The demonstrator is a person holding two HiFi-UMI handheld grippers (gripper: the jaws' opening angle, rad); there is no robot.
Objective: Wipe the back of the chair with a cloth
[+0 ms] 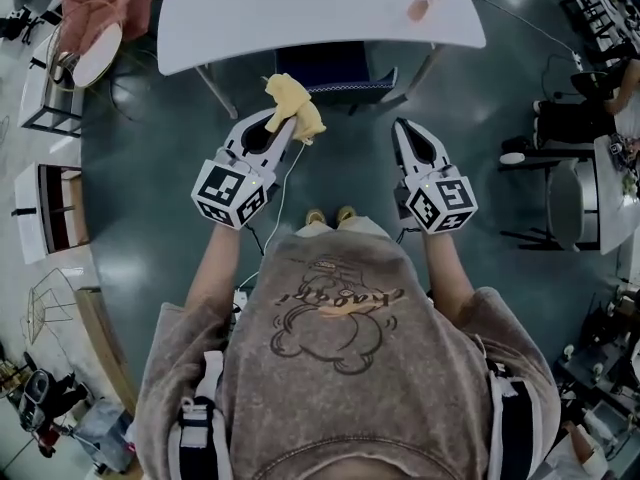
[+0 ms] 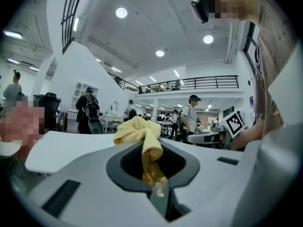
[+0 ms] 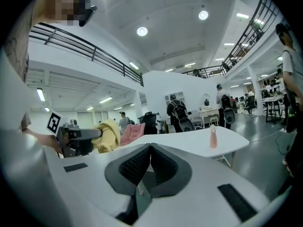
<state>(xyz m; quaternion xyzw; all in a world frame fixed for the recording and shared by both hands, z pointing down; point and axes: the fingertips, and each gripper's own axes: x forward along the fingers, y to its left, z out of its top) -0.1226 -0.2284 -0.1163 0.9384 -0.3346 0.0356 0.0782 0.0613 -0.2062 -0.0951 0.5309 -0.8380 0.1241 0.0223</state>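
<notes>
- While the person stands facing the white curved tabletop (image 1: 320,13), the left gripper (image 1: 281,124) is clamped on a crumpled yellow cloth (image 1: 293,106). The jaws pinch a lower fold, and the rest of the cloth bunches up above and past the tips.
- In the left gripper view the cloth (image 2: 138,129) rises out of the dark hollow between the jaws, and a thin twisted tail hangs down inside that hollow.
- The right gripper (image 1: 403,126) is held level with the left one and well apart from it. Its ribbed jaws are pressed together at the tips with nothing between them.
- A dark blue upholstered chair (image 1: 337,71) is tucked under the near edge of the tabletop, straight ahead of both grippers.
- From the head view the cloth overlaps the chair's near left corner, but whether it touches the chair cannot be told.
- A small pink bottle (image 1: 418,8) stands upright on the tabletop, off to the right, beyond the right gripper.
- The person's yellow shoes (image 1: 330,215) rest on the dark grey floor (image 1: 330,183), between the two grippers and short of the chair.
</notes>
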